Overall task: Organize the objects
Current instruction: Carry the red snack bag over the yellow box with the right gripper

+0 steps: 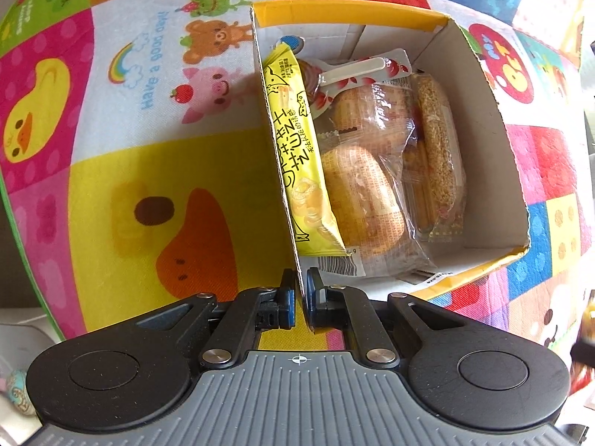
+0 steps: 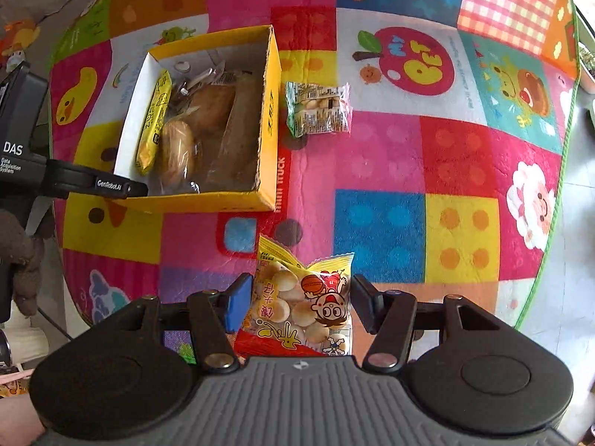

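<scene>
- My left tool [image 1: 300, 293] is clenched on the near wall of the yellow box [image 1: 483, 119], one pad inside and one outside, pointing straight down; I keep that pinch so the box cannot slide on the play mat [image 1: 148, 171].
- My right tool [image 2: 295, 303] carries the biscuit bag [image 2: 305, 308] between its pads at the lower centre of the right view. The left pad presses its edge; the right pad's contact is hard to read, so I judge it grasped rather than swear to it.
- The bag's long axis runs along the tool's line, its crimped end towards the top of the frame.
- The box sits upper left of that view, long axis running up the frame, already holding a yellow packet [image 1: 297, 156] on edge by the left wall and wrapped buns [image 1: 360, 193] beside it.
- To do this well I would bring the bag over the open gap on the box's right side, align it lengthwise with the box, and lower it before letting go.
- A green snack pack [image 2: 318, 109] lies just right of the box, not yet packed.
</scene>
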